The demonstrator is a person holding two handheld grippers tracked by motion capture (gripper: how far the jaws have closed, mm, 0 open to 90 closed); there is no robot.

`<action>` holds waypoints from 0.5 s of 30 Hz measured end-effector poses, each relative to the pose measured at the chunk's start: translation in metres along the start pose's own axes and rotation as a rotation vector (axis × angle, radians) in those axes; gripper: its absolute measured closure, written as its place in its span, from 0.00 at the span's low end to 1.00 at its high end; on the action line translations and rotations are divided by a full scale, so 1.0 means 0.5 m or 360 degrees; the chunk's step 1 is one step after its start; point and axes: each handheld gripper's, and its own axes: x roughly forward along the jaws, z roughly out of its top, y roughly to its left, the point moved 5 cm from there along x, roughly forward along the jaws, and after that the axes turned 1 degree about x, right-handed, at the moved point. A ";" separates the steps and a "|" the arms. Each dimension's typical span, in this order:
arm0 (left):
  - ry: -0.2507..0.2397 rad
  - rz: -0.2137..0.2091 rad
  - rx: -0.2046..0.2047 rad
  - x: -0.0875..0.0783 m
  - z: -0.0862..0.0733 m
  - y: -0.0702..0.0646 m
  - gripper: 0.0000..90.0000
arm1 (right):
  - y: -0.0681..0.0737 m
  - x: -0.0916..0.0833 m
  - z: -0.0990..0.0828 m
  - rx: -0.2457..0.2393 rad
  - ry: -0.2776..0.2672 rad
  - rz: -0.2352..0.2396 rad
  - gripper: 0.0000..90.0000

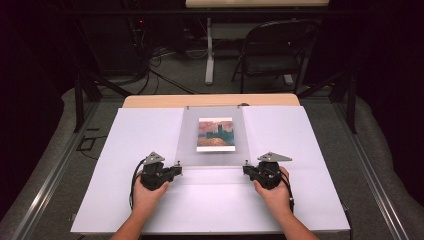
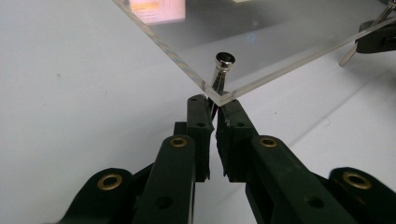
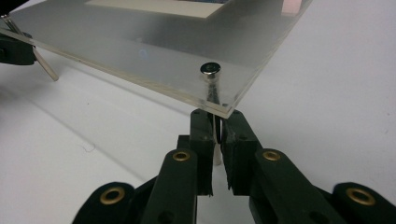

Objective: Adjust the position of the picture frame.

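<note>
Plastic sheet (image 1: 190, 145), clear like glass, in the middle of the white table (image 1: 140, 135), a little nearer the far edge. Small colourful picture (image 1: 215, 134) inside it, with orange, blue and green on it. Two near corners of the sheet facing the person, one gripper at each. Left gripper (image 1: 178, 169) held in the left hand (image 1: 147, 192), tips right at the near left corner. Right gripper (image 1: 246, 169) held in the right hand (image 1: 274, 192), tips right at the near right corner. Both hands low over the table, well apart, with the sheet's near edge between them. Seen up close from the left gripper (image 2: 213, 105): black jaws pressed together on the thin stem of a shiny left pin (image 2: 223, 65), with the pin's round head poking up through the corner of the sheet. Corner of the sheet just above the jaw tips. Right gripper far off at the other corner. Seen up close from the right gripper (image 3: 214, 119): much the same, jaws squeezed shut on the silver stem of the right pin (image 3: 210, 77), round head on top of the sheet, corner sitting right over the tips. Near edge of the sheet up off the white table, with a soft shadow under it. Dark folding chair (image 1: 280, 50) behind the table, on the grey floor.
</note>
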 end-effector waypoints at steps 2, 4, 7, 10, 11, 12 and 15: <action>-0.0018 0.0005 -0.0016 -0.004 0.002 0.001 0.89 | 0.000 -0.003 -0.001 0.0010 0.0012 0.0012 0.89; -0.0039 -0.0001 -0.0044 -0.011 0.002 0.001 0.87 | 0.001 -0.009 -0.001 -0.0004 0.0012 0.0018 0.84; -0.0041 0.0014 -0.0055 -0.022 0.001 0.001 0.80 | 0.003 -0.023 0.002 -0.0046 -0.0012 -0.0008 0.76; -0.0062 0.0028 -0.0062 -0.035 0.002 -0.001 0.72 | 0.000 -0.038 0.003 -0.0079 -0.0017 -0.0031 0.68; -0.0063 0.0041 -0.0065 -0.040 0.002 -0.003 0.69 | -0.001 -0.042 0.002 -0.0080 -0.0022 -0.0035 0.65; -0.0066 0.0044 -0.0055 -0.044 0.001 -0.005 0.66 | -0.003 -0.047 0.001 -0.0093 -0.0014 -0.0042 0.62; -0.0018 0.0057 -0.0011 -0.053 -0.009 -0.015 0.60 | -0.007 -0.058 -0.006 -0.0139 -0.0013 -0.0039 0.55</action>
